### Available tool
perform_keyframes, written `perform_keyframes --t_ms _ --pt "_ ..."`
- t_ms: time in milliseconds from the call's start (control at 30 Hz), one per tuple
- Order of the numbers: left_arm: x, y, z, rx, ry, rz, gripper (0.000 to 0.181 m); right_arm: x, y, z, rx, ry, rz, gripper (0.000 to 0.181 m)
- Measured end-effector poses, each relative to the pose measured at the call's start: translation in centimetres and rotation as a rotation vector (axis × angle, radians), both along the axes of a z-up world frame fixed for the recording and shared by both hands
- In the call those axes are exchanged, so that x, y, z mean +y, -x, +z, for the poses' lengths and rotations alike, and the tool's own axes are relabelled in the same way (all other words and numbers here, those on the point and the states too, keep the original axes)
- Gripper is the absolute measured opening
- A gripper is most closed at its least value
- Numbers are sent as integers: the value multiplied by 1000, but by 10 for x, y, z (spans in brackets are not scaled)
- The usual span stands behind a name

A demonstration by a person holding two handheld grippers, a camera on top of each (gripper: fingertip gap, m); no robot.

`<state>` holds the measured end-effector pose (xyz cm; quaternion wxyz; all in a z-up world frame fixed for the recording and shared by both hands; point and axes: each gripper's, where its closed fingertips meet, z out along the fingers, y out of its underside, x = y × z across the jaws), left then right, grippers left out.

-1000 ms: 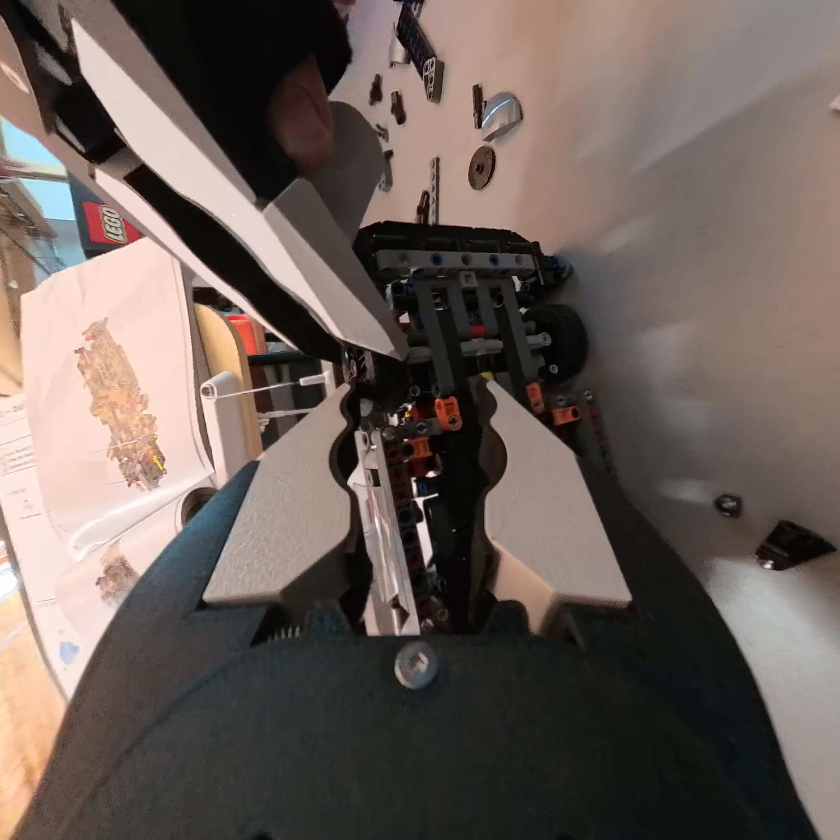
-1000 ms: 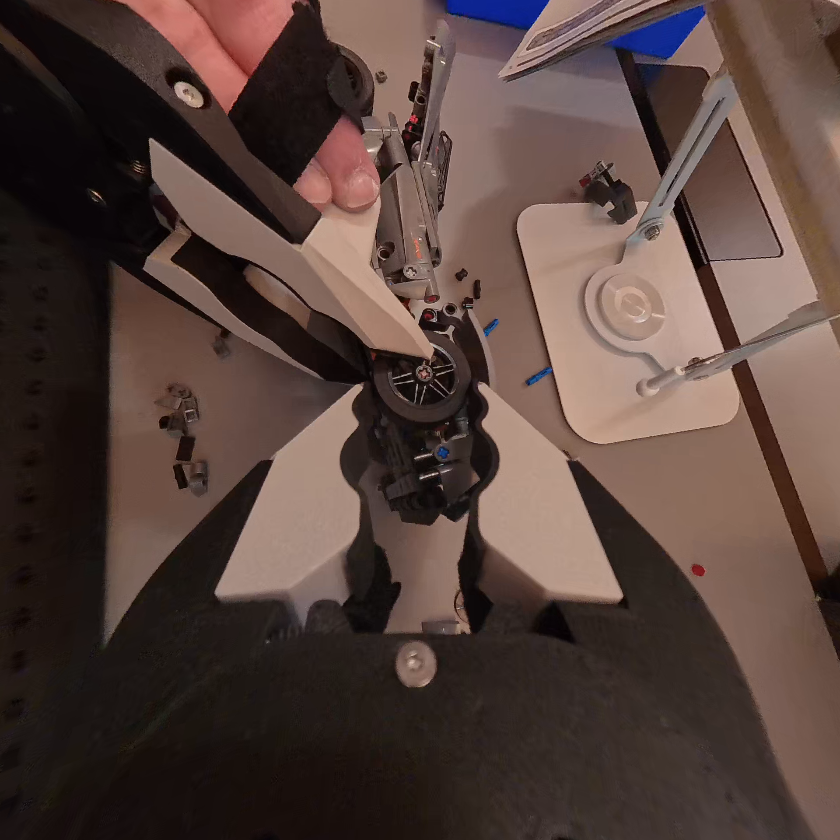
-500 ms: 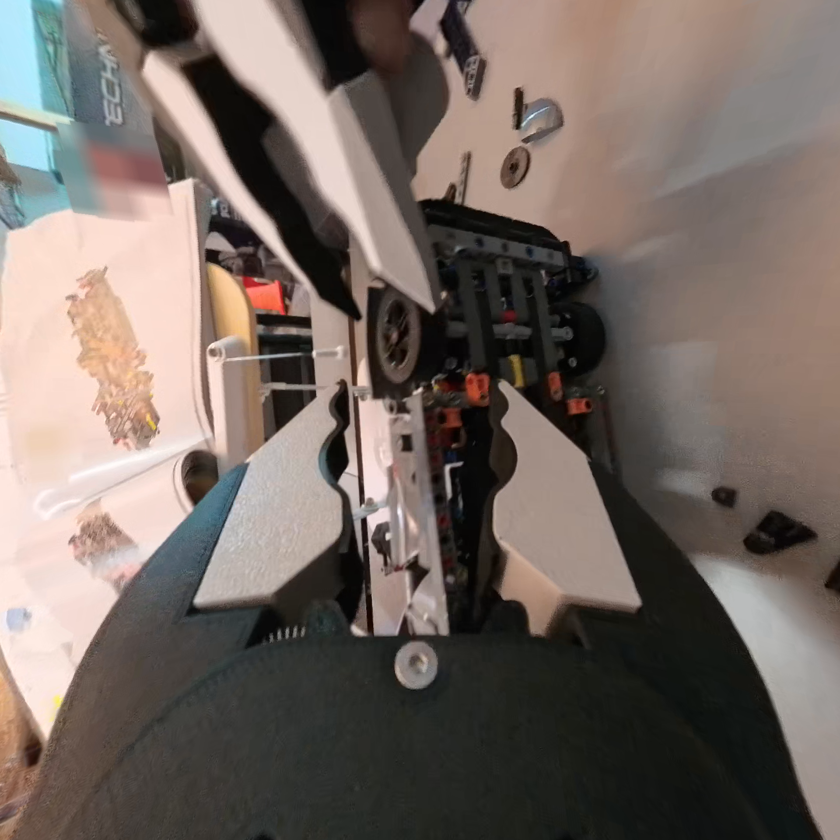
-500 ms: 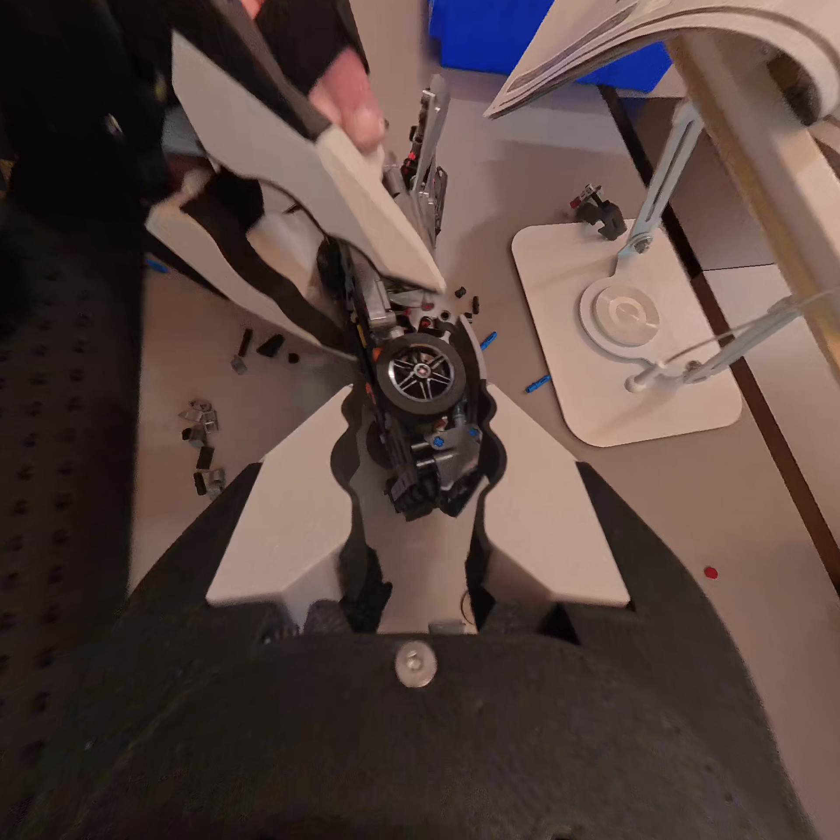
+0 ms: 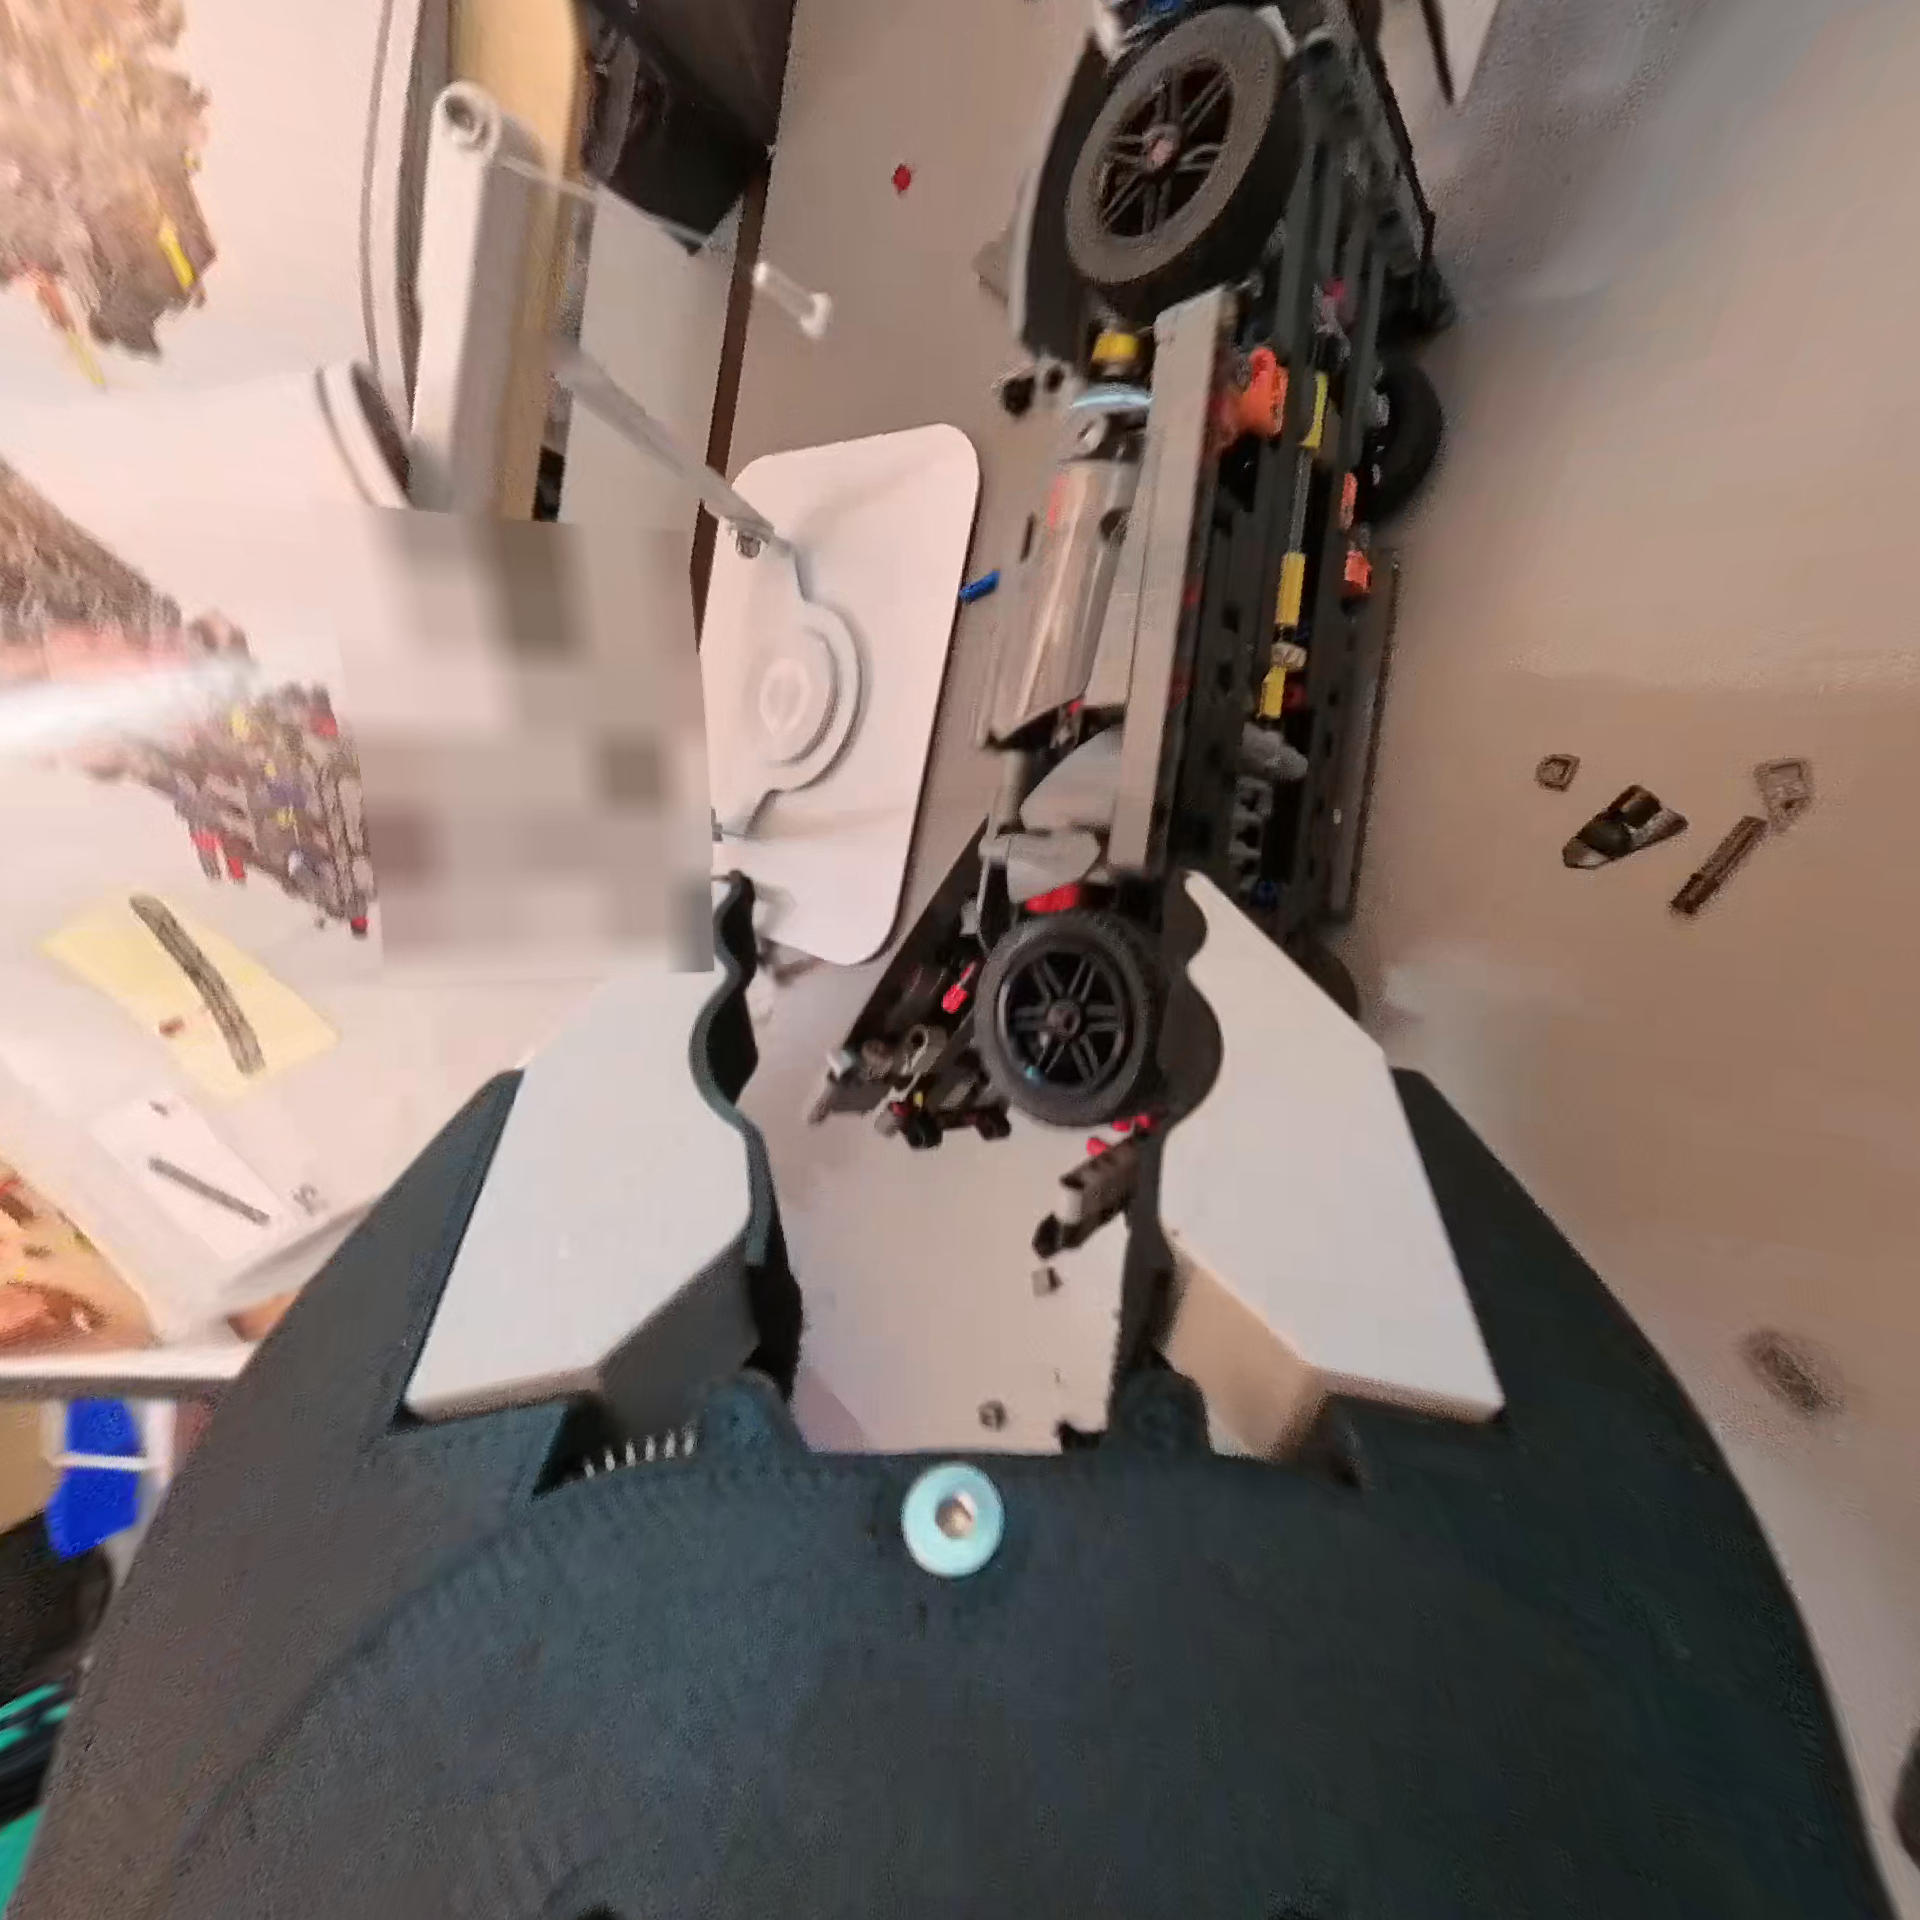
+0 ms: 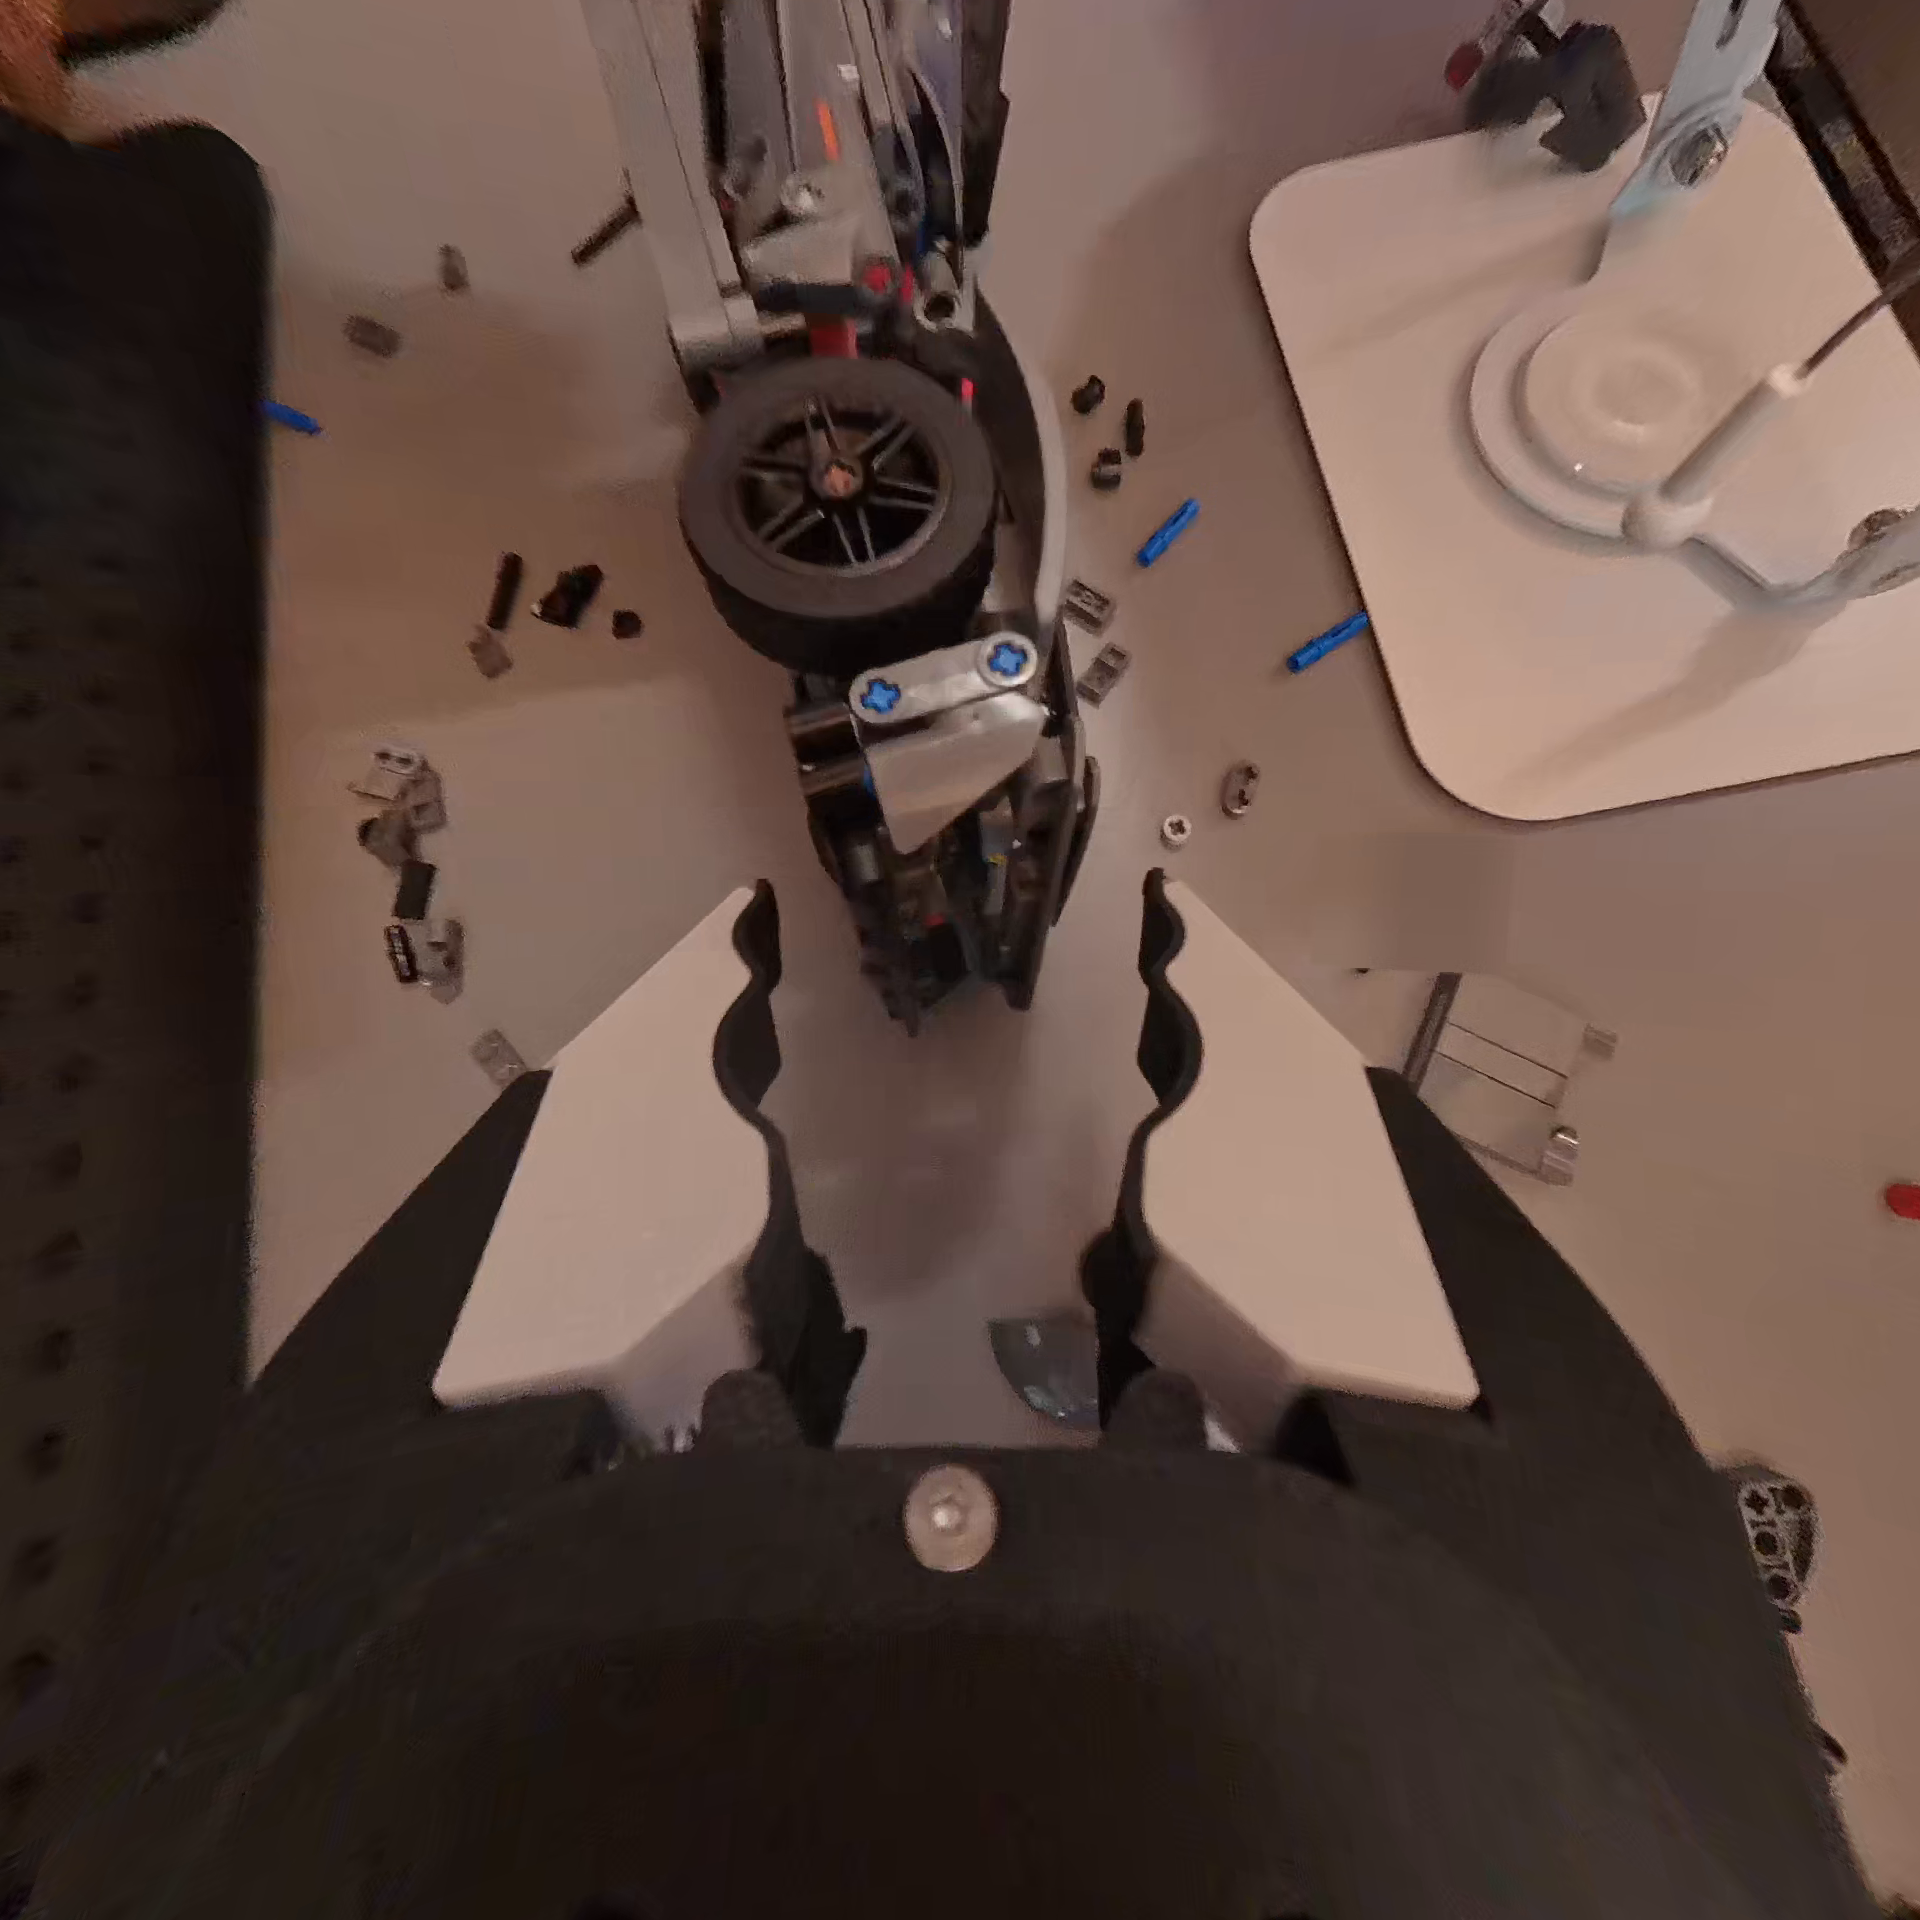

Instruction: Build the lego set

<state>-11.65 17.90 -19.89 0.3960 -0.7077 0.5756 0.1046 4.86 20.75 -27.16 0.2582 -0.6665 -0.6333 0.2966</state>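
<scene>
Far left of my left view, the manual (image 5: 177, 727) is propped open on its stand (image 5: 831, 665), angled so I can read the step while working. Moving right, my left tool (image 5: 956, 1039) is spread wide and has hold of nothing; bare counter (image 5: 1662, 520) shows between its fingers. Just past the tips lies the car (image 5: 1226, 582), tipped on its side and running up the middle of the frame. The near wheel (image 5: 1070, 1023) sits right by the right-hand finger, though I can't tell if they touch. On its side like that, the chassis beams and coloured pins face me, which I'd judge is the point: easier access for the next piece. Further right, a few loose dark parts (image 5: 1621, 826) wait well apart from the build.

Over to the right view. At the left, small grey and black pieces (image 6: 410, 862) are scattered on the counter within reach. In the centre, my right tool (image 6: 956, 987) also gapes wide and empty, with the car's end poking up just between its tips, unclamped. To the right, blue pins (image 6: 1169, 532) lie near the car, then the stand's white base fills the upper right.

With neither tool gripping anything, I reckon a part pickup comes next.
</scene>
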Motion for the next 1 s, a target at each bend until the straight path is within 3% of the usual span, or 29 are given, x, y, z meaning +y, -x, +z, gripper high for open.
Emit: perform_keyframes --t_ms 100,200,367,500,600,733,1000 --pt "-3 23 9 -77 30 63 79 2 2 -6 -13 -19 -11 44" --pt "-10 55 5 -100 100 191 84 0 2 -10 -27 -43 4 41" --pt "-36 82 -39 -164 296 295 89 -1 3 -11 -10 -46 11 39" --pt "-44 76 -82 -249 441 274 80 -2 5 -10 -1 -77 14 38" --pt "-39 71 -104 -245 453 278 70 -4 8 -10 11 -90 15 37" --pt "-37 57 -109 -296 445 247 49 -6 12 -9 33 -137 19 37" --pt "-34 55 -105 -243 370 247 47 -7 12 -4 55 -224 9 37"
